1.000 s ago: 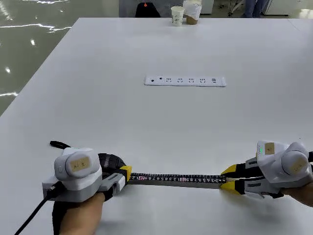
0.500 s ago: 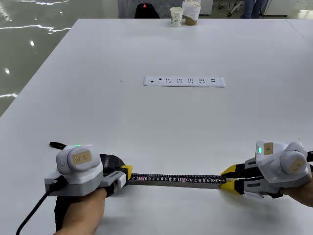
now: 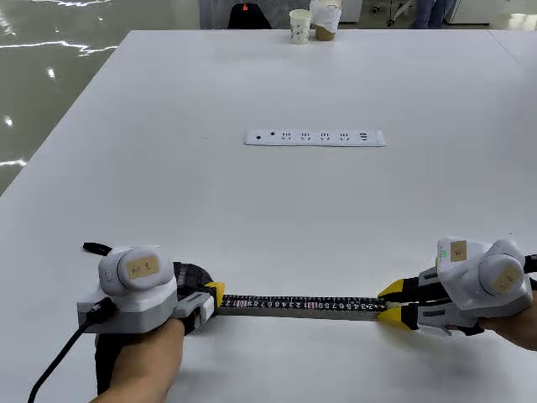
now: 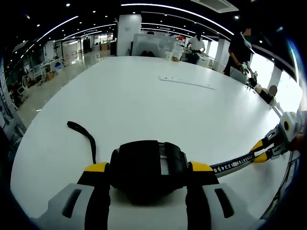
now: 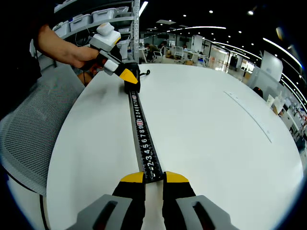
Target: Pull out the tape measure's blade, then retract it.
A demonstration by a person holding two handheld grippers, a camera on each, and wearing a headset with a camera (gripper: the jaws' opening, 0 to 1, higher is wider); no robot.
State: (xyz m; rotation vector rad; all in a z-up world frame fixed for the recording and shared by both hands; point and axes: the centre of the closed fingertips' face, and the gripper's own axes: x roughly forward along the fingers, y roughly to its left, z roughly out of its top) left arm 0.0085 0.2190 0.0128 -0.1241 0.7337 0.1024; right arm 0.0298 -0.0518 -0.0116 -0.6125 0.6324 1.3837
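Little has moved since a second ago: left gripper (image 3: 207, 295) rolled slightly, blade (image 3: 302, 304) span unchanged. Left gripper clamps tape measure case (image 4: 146, 165), lower left in head view. Right gripper (image 3: 391, 304) pinches blade tip, lower right. Blade lies left-right along tabletop (image 3: 277, 210). Retracting likely means right gripper travels toward case.

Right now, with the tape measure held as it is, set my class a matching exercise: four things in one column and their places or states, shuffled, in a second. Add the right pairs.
Things
1. tape measure case
2. blade
3. power strip
4. paper cup

Places or states
a. standing at the far edge of the table
b. clamped between the jaws of the left gripper
c. pulled out, its end pinched by the right gripper
d. lying flat mid-table, apart from both grippers

Pairs: 1-b, 2-c, 3-d, 4-a
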